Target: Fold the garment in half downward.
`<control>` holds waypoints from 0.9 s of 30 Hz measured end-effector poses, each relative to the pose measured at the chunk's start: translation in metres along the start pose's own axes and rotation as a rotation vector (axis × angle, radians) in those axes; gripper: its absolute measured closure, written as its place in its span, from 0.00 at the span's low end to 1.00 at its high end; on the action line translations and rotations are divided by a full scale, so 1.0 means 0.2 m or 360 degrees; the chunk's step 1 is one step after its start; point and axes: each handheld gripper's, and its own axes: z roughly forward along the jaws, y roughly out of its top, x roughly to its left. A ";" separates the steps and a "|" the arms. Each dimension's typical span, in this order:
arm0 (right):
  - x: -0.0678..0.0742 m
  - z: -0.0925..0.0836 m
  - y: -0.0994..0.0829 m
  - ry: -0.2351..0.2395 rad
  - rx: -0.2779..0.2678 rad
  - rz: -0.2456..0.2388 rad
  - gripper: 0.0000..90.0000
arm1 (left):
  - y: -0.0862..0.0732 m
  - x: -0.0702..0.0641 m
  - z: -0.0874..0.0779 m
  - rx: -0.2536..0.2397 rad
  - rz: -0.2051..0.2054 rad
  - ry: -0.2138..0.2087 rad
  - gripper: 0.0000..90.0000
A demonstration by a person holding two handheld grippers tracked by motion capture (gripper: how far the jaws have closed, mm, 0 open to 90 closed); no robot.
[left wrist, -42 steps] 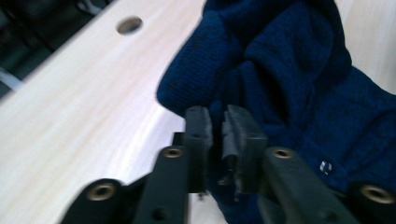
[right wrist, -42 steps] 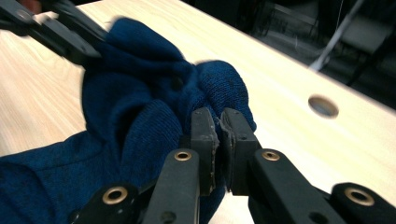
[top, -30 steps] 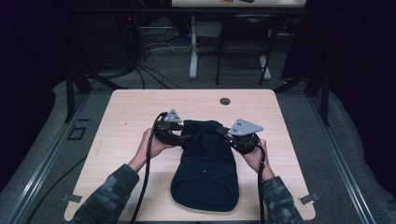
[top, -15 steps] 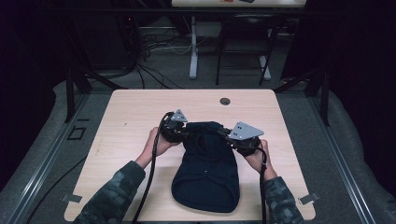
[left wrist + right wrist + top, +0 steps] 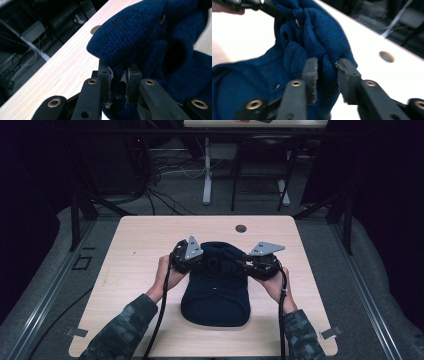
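- High view: a pale wooden table in a dark room, cables on the floor beyond. A navy knit garment lies at the middle, bare wood on every side, edges well apart.
- Left gripper view: the left gripper has just been closing and pinches a knit fold.
- Right gripper view: the right gripper has just been opening; the knit sits loosely between its jaws. Judgement: regrip before lifting.

Dark blue knitted cloth garment, coarse and matt, pale wood-grain table, smooth, matt black plastic left gripper with brass-coloured rivets, worn rubbery pads
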 end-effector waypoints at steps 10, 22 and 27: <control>0.01 0.06 -0.01 -0.0041 0.0111 -0.0022 0.72 | -0.02 -0.05 -0.04 -0.0047 0.0224 -0.0046 0.88; 0.17 0.01 -0.10 -0.0084 0.0181 -0.0225 0.88 | -0.10 -0.14 -0.08 0.0007 0.0272 -0.0111 0.86; 0.22 -0.02 -0.13 -0.0089 0.0192 -0.0239 0.84 | -0.14 -0.17 -0.11 0.0009 0.0242 -0.0160 0.84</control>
